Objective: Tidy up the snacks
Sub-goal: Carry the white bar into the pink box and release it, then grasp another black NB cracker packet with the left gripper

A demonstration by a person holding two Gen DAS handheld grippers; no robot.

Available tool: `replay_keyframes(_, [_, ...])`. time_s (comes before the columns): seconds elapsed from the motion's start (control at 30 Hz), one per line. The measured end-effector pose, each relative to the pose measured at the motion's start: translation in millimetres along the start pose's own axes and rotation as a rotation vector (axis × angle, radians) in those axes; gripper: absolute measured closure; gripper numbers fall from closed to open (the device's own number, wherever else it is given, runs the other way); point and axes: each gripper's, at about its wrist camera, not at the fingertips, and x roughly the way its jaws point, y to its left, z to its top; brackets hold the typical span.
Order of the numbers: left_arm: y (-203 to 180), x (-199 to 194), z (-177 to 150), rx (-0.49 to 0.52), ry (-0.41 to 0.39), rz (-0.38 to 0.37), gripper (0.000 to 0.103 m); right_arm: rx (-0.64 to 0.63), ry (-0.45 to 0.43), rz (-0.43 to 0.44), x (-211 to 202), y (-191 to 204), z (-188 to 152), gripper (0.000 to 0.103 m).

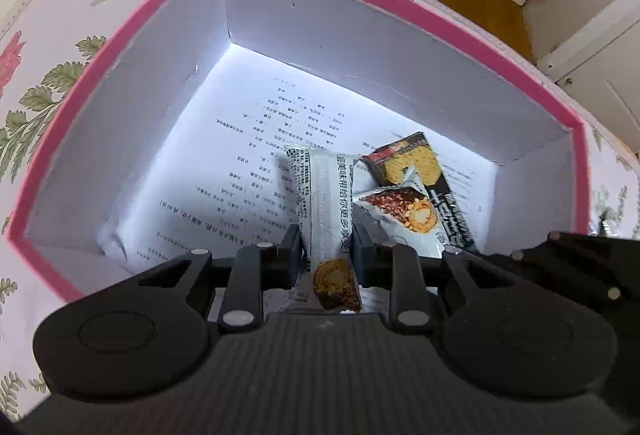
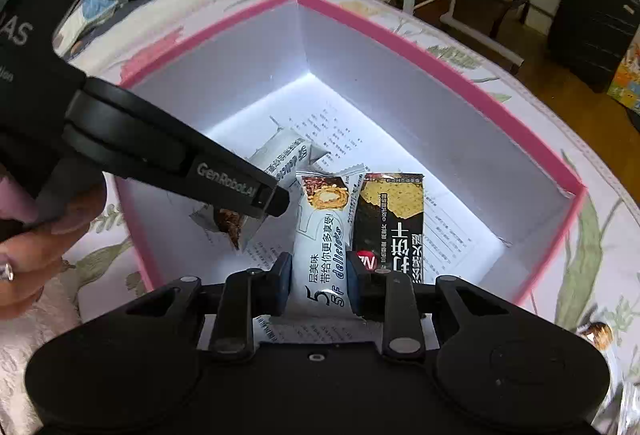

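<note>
A pink-rimmed white box (image 1: 120, 47) stands open on a floral cloth. Over its inside, my left gripper (image 1: 326, 247) is shut on a white snack packet (image 1: 326, 195) that stands on end. From the right wrist view the same left gripper (image 2: 276, 201) reaches in from the left with its packet (image 2: 280, 159). My right gripper (image 2: 318, 275) has its pads against another white cake packet (image 2: 320, 235), low inside the box (image 2: 440, 63). A black biscuit packet (image 2: 390, 211) lies flat beside it on the box floor; it also shows as the black packet (image 1: 416, 163) from the left wrist.
A printed paper sheet (image 1: 240, 171) lines the box floor, bare on its left half. A person's hand (image 2: 24, 255) holds the left gripper. Another snack (image 2: 600, 333) lies on the floral cloth (image 1: 48, 35) right of the box. A dark suitcase (image 2: 592, 35) stands beyond.
</note>
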Motion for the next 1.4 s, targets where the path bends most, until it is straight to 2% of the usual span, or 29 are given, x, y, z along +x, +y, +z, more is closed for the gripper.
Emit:
replay_keyframes(0.07, [0.6, 5.3, -0.2, -0.001, 0.010, -0.003, 0.073, -0.011, 0.013, -0.014, 6.9, -1.9, 3.4, 0.065])
replay_keyframes(0.2, [3.6, 0.8, -3.1, 0.002, 0.027, -0.034, 0.062, -0.016, -0.001, -0.037, 2.1, -3.0, 4.1, 0.055])
replay_keyframes(0.4, [5.0, -44.8, -11.6, 0.072, -0.045, -0.103, 0.062, 0.052, -0.108, -0.002, -49.9, -10.7, -12.7, 0.055])
replay_keyframes(0.5, [-1.5, -71.8, -20.9, 0.144, -0.086, -0.135, 0.062, 0.099, -0.153, 0.011, -82.1, -12.8, -28.6, 0.054])
replay_keyframes(0.6, [-16.8, -96.6, -35.2, 0.242, -0.123, -0.131, 0.062, 0.155, -0.170, 0.022, -110.0, -16.0, -50.0, 0.051])
replay_keyframes(0.83, [-69.6, -148.7, -83.1, 0.477, -0.205, -0.142, 0.062, 0.237, -0.207, -0.037, -162.3, -22.6, -106.8, 0.049])
replay_keyframes(1.0, [-100.7, -171.0, -110.3, 0.541, -0.224, -0.191, 0.062, 0.288, -0.257, -0.062, -189.4, -23.5, -144.0, 0.043])
replay_keyframes(1.2, [-124.5, -163.4, -140.6, 0.573, -0.241, -0.214, 0.064, 0.344, -0.309, -0.087, -187.1, -18.4, -185.3, 0.041])
replay_keyframes(1.4, [-139.9, -131.7, -163.3, 0.594, -0.208, -0.231, 0.066, 0.337, -0.322, -0.145, -149.4, -11.2, -214.6, 0.041])
